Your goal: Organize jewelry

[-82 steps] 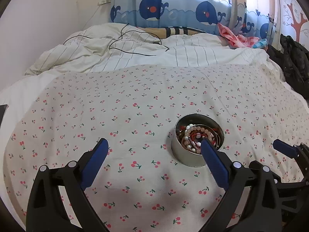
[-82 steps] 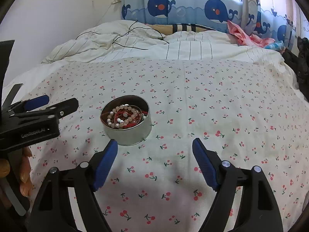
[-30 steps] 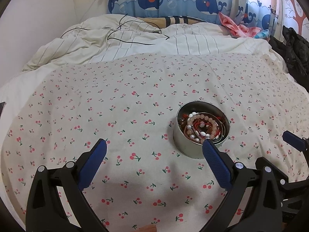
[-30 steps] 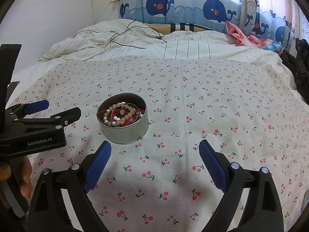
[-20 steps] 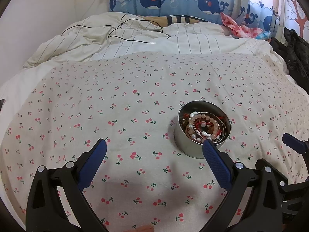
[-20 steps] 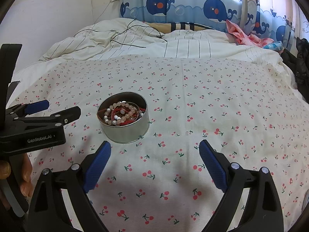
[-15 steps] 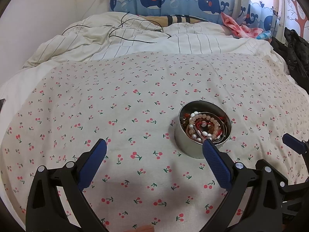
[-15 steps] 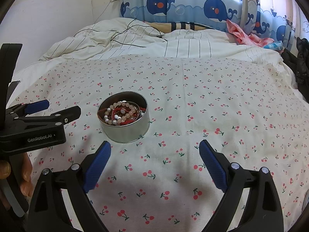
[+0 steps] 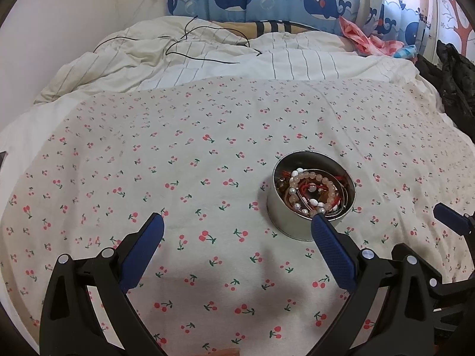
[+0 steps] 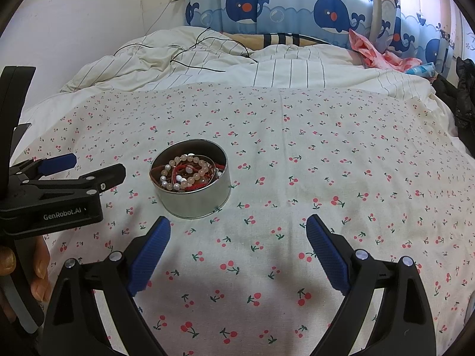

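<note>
Your left gripper (image 9: 236, 224) is spread wide, both blue-padded fingers (image 9: 142, 250) angled forward and holding nothing. Your right gripper (image 10: 237, 222) is just as wide apart and also empty, its pads level with each other. In the right wrist view the left gripper (image 10: 86, 169) shows side-on at the left edge, pointing right, and your left hand (image 10: 38, 270) wraps the handle beneath it, fingertips curled round the grip. The two grippers sit side by side, not touching.
</note>
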`<move>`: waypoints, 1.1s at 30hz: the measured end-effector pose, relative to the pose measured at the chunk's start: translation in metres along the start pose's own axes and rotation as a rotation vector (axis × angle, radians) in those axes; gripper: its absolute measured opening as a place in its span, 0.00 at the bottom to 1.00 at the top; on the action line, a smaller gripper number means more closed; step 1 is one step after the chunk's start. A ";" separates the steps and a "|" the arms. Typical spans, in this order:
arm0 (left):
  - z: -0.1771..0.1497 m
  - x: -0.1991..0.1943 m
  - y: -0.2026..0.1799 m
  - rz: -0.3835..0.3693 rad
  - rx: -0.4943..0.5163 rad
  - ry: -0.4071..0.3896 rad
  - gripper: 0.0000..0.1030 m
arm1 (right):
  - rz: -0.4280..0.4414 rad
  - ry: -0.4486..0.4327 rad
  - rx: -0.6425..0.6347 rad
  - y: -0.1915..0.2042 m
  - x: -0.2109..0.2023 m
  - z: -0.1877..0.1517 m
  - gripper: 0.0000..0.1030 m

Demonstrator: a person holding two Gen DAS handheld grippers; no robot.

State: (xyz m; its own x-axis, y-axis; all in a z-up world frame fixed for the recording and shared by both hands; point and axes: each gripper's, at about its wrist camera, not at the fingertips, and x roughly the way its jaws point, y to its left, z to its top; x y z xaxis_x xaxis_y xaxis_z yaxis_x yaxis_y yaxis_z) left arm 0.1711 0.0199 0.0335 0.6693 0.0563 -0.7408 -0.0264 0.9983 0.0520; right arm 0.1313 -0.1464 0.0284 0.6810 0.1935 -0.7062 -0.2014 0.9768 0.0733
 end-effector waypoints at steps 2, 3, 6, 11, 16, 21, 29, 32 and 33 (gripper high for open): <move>0.000 0.000 0.000 -0.003 -0.002 0.003 0.93 | 0.000 -0.001 0.001 0.000 0.000 0.000 0.87; 0.000 0.000 -0.001 -0.003 -0.002 0.004 0.93 | 0.000 -0.001 0.000 0.000 0.000 0.000 0.87; 0.000 0.000 -0.001 -0.001 -0.003 0.004 0.93 | 0.000 -0.002 0.002 0.000 0.000 0.000 0.87; 0.000 0.000 -0.005 -0.003 0.008 0.013 0.93 | 0.000 -0.001 0.001 0.000 0.000 0.000 0.87; 0.001 0.001 -0.004 -0.038 -0.015 0.029 0.93 | 0.000 -0.001 0.001 0.000 0.000 0.000 0.88; 0.002 0.001 0.000 -0.025 -0.033 0.028 0.93 | 0.001 0.000 0.000 0.000 0.000 0.000 0.88; 0.002 0.001 -0.004 -0.011 -0.019 0.031 0.93 | 0.001 0.002 -0.001 0.000 0.001 -0.001 0.88; 0.002 0.001 -0.003 -0.010 -0.019 0.032 0.93 | 0.001 0.003 -0.001 0.000 0.001 -0.001 0.88; 0.002 0.001 -0.004 -0.009 -0.019 0.034 0.93 | 0.001 0.003 -0.001 0.000 0.001 -0.001 0.88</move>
State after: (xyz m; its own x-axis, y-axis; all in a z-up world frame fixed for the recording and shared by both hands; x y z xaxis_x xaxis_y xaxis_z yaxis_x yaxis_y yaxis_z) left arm 0.1734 0.0163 0.0335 0.6440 0.0475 -0.7635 -0.0345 0.9989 0.0331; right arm 0.1313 -0.1461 0.0276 0.6789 0.1946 -0.7080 -0.2028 0.9764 0.0739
